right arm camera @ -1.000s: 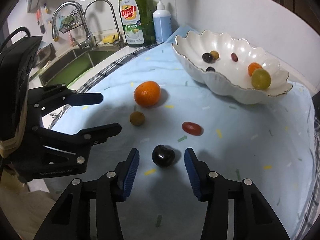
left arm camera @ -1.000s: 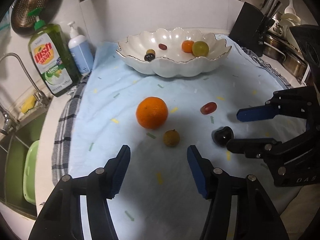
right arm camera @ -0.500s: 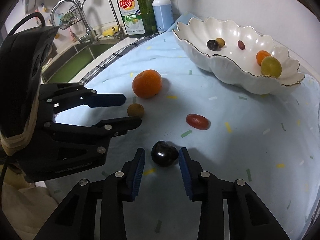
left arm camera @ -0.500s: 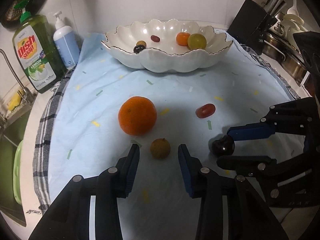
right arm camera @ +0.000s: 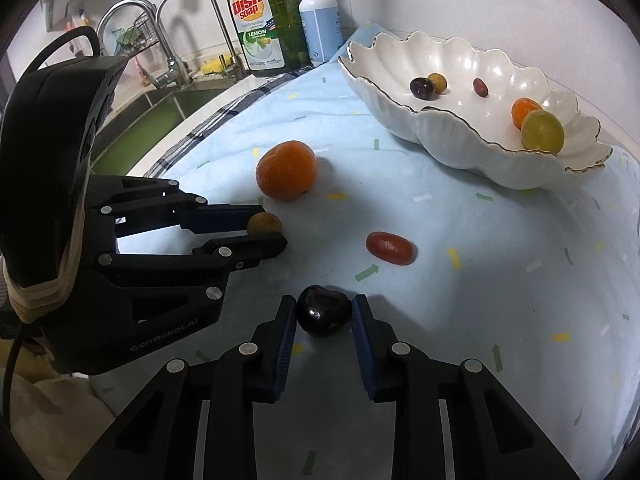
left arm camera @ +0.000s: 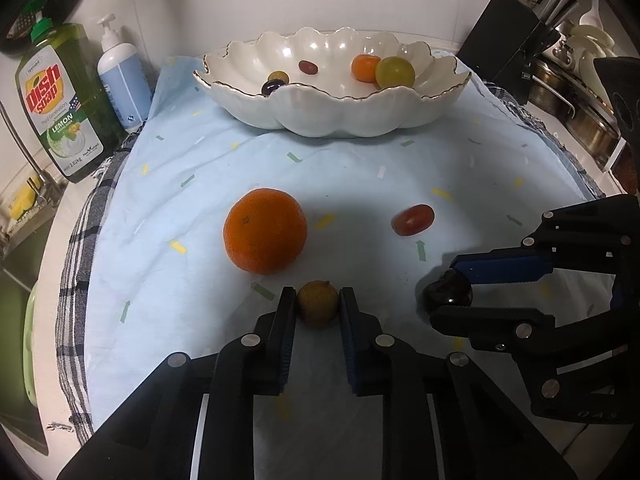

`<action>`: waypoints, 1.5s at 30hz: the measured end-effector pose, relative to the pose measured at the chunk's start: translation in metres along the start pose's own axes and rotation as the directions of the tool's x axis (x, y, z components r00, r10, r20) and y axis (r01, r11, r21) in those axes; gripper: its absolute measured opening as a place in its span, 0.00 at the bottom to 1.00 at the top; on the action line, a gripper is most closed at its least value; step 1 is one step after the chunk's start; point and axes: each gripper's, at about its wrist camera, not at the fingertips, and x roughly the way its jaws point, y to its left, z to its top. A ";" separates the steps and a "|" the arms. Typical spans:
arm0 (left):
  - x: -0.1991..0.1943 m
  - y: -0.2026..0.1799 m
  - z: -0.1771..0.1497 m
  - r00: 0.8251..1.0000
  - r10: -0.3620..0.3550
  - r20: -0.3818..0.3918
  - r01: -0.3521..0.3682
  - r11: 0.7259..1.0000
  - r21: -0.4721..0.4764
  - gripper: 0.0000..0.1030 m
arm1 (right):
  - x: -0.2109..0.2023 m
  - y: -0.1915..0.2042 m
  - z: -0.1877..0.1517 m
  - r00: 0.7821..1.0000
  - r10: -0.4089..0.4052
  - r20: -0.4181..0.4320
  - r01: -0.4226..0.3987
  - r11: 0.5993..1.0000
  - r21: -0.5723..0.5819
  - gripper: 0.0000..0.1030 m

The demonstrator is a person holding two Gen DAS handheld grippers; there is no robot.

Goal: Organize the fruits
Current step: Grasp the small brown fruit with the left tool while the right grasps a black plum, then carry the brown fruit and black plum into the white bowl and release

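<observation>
My left gripper is shut on a small brown-yellow fruit that rests on the light blue cloth; it also shows in the right wrist view. My right gripper is shut on a dark cherry, also low on the cloth; the left wrist view shows the cherry between its fingers. An orange and a red grape tomato lie loose on the cloth. The white scalloped bowl at the back holds several small fruits.
A green dish soap bottle and a blue pump bottle stand at the back left by the sink. A black knife block and steel pots stand at the back right.
Both grippers moved forward and closed: the left around the small brown-yellow fruit, the right around the dark cherry. The loose orange and tomato have not moved.
</observation>
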 end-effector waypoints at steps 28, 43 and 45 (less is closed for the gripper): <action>-0.060 0.000 0.020 0.988 0.062 0.140 -0.055 0.997 -0.050 0.21 | -0.050 -0.006 0.017 0.985 -0.057 0.163 0.055 0.998 0.016 0.28; -0.086 -0.005 0.055 0.959 0.083 0.271 -0.075 0.996 -0.042 0.21 | -0.091 -0.021 0.042 0.935 -0.117 0.334 0.108 0.993 0.045 0.28; -0.087 -0.004 0.061 0.955 0.086 0.284 -0.078 0.996 -0.041 0.21 | -0.092 -0.025 0.046 0.929 -0.126 0.348 0.113 0.992 0.058 0.28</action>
